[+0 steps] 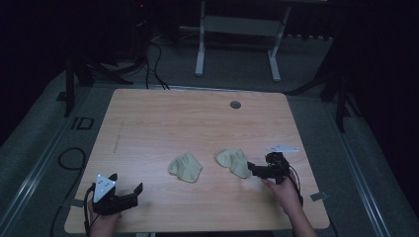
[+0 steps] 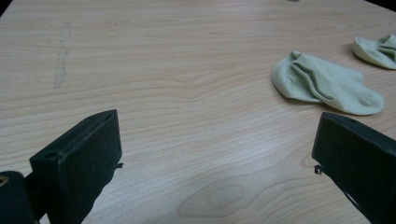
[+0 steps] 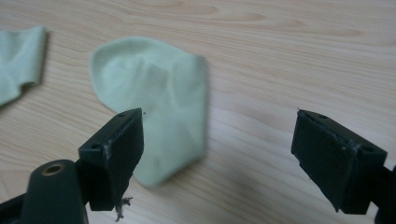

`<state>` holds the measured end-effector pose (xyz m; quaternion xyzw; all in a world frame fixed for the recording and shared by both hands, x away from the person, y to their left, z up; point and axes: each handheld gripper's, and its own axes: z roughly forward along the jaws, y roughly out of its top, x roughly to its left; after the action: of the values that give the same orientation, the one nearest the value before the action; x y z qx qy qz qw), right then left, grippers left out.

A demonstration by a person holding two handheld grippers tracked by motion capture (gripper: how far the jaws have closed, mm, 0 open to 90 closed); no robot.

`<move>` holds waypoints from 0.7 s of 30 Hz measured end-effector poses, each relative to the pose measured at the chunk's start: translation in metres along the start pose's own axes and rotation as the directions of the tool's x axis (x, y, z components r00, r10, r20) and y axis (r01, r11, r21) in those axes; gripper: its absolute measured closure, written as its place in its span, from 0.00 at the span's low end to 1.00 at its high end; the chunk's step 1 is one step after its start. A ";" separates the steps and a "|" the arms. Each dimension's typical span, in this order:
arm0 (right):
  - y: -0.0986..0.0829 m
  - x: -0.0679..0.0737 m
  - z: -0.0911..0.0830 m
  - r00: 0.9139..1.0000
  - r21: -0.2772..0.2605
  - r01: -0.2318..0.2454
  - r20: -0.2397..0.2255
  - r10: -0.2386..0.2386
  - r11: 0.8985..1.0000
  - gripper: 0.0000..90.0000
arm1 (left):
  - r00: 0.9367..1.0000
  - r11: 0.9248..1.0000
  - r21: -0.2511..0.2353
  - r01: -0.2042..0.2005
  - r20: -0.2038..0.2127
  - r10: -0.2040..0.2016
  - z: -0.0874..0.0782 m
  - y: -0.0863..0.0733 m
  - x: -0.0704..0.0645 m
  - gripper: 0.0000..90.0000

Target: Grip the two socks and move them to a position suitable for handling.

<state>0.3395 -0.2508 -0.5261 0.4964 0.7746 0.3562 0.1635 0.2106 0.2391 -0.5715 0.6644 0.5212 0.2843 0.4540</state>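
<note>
Near the front right corner of the wooden table point(image 1: 148, 118), the right gripper point(image 1: 258, 170) lies low over the surface, its jaws spread wide and pinching nothing. It points toward the left edge, at the end of a pale green sock point(image 1: 233, 161). The person's right hand point(image 1: 282, 186) grips it from behind, with the forearm reaching in from the front edge at a slant. In the right gripper view, this sock point(image 3: 159, 116) lies flat just past the left jaw, while the right jaw stands over bare wood.

At the front left corner, the left gripper point(image 1: 129, 193) rests close to the surface, its jaws also spread wide and holding nothing. The left hand point(image 1: 104, 221) holds it from below, right at the front edge, and the grey three-cornered plate on its top faces up. It points toward the right edge.

A second pale green sock point(image 1: 185, 168) lies crumpled between the two grippers, just beside the first sock and apart from it, well clear of the left gripper. In the left gripper view, this second sock point(image 2: 327, 84) lies beyond the right jaw.

A small dark round fitting point(image 1: 235, 104) sits near the back edge.
</note>
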 end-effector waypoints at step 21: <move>0.033 0.047 0.062 0.997 0.076 0.074 -0.024 -0.073 0.994 0.31 | 1.000 1.000 0.006 -0.007 0.001 0.007 0.000 0.000 0.000 0.01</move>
<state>0.3775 -0.1768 -0.5409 0.4696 0.8071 0.3253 0.1489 0.2103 0.2393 -0.5713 0.6678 0.5195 0.2841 0.4511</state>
